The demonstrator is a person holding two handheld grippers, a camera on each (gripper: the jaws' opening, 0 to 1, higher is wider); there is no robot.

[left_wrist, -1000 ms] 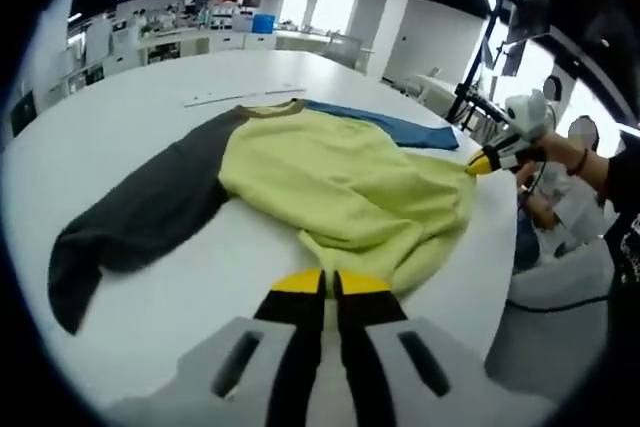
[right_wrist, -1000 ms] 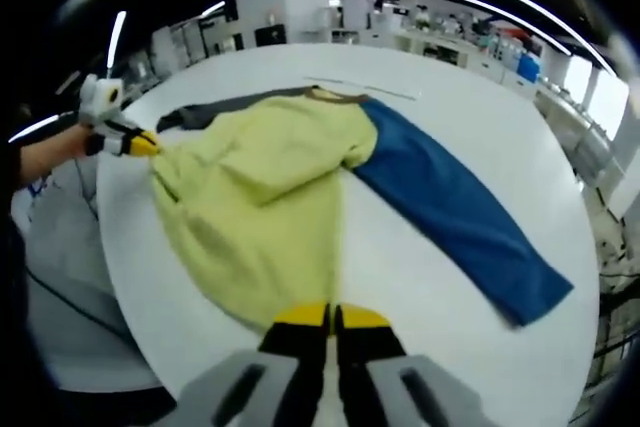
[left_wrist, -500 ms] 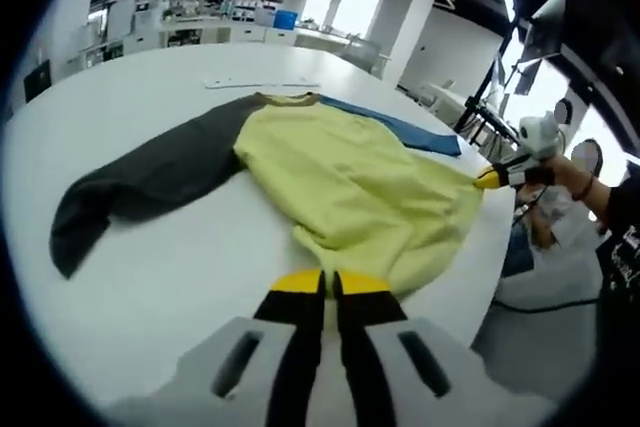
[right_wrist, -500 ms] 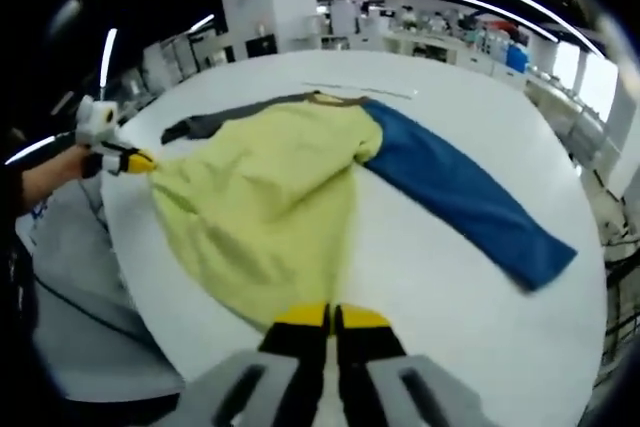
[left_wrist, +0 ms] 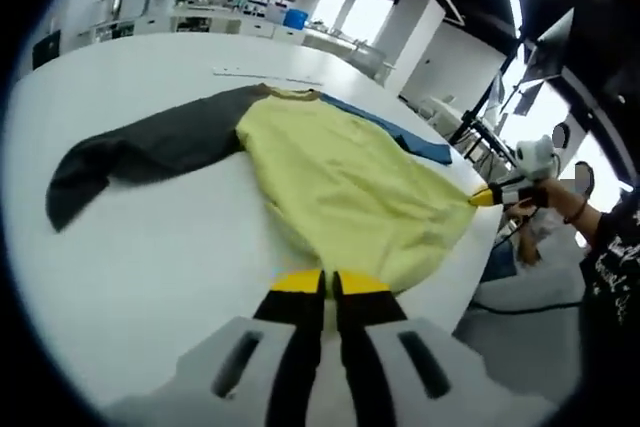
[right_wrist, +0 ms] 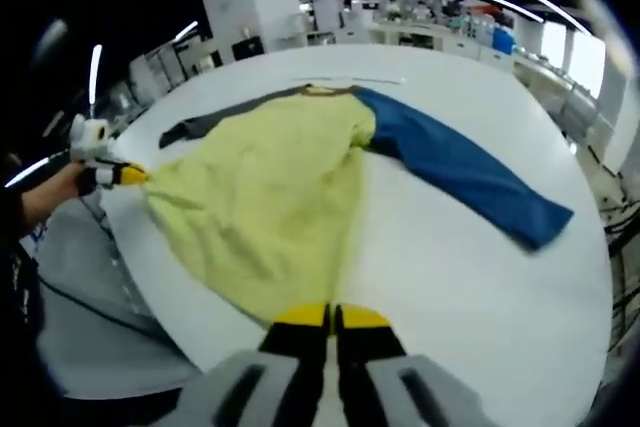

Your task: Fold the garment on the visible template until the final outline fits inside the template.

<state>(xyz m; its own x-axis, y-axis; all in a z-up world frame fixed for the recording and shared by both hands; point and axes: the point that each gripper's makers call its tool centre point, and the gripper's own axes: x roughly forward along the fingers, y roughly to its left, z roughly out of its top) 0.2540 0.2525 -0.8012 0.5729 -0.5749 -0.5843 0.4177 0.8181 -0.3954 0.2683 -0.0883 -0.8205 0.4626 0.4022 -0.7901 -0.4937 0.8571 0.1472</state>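
Note:
A sweatshirt lies on the white table [left_wrist: 130, 247], with a yellow body [left_wrist: 340, 172], a dark grey sleeve [left_wrist: 140, 152] and a blue sleeve [left_wrist: 400, 137]. My left gripper [left_wrist: 325, 285] is shut on one corner of the yellow hem at the near table edge. In the left gripper view, my right gripper [left_wrist: 484, 197] is shut on the other hem corner, held by a person's hand. The right gripper view has the yellow body [right_wrist: 265, 207] in the middle, the blue sleeve [right_wrist: 460, 172] spread to the right, my right gripper [right_wrist: 333, 319] shut on the hem, and my left gripper [right_wrist: 125, 175] at the left pinching the far corner.
A thin pale strip [left_wrist: 265, 75] lies on the table beyond the collar [right_wrist: 320, 90]. The table edge runs just under the hem, with floor and cables below. A person's arm [left_wrist: 590, 217] stands at the right. Benches and shelves fill the room behind.
The hem has been drawn out wider and flatter between the two grippers, toward the table edge. The wrinkles in the yellow body have smoothed, and both views have shifted.

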